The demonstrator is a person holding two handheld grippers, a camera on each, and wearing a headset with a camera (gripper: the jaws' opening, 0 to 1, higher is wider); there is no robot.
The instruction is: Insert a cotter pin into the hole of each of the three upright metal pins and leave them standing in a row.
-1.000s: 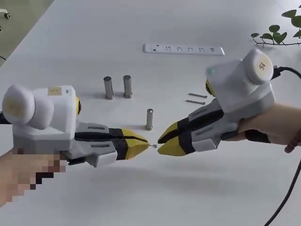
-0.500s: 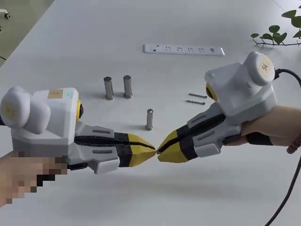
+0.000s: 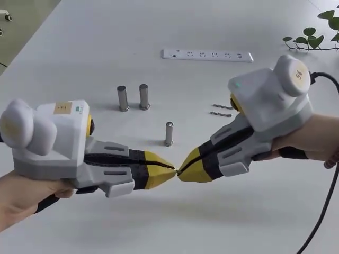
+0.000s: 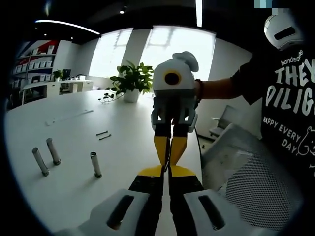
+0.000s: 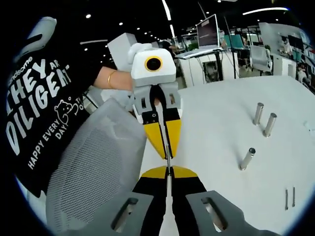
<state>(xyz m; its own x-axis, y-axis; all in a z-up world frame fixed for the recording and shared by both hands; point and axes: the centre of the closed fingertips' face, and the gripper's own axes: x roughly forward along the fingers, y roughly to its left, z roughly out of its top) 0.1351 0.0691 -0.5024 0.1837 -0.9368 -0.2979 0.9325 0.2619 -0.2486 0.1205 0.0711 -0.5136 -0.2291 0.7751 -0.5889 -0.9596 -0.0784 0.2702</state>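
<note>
Three upright metal pins stand on the white table: two side by side [image 3: 122,99] [image 3: 143,97] and one alone [image 3: 168,134], nearer me. My left gripper [image 3: 172,170] and right gripper [image 3: 181,169] meet tip to tip in front of the lone pin, above the table. A thin cotter pin [image 5: 167,160] runs between the two sets of yellow tips, and both grippers are shut on it. The left gripper view looks along its own jaws [image 4: 168,172] at the right gripper [image 4: 170,160]. Two spare cotter pins [image 3: 221,110] lie flat to the right of the metal pins.
A white power strip [image 3: 206,55] lies at the far side of the table and a trailing plant [image 3: 315,37] sits at the far right. A mesh chair [image 5: 93,162] stands beside the table. The right gripper's black cable [image 3: 323,211] hangs at the right edge.
The right gripper's jaws, open a second ago, have shut on the cotter pin held by the left gripper. The two tips have drawn together until they touch.
</note>
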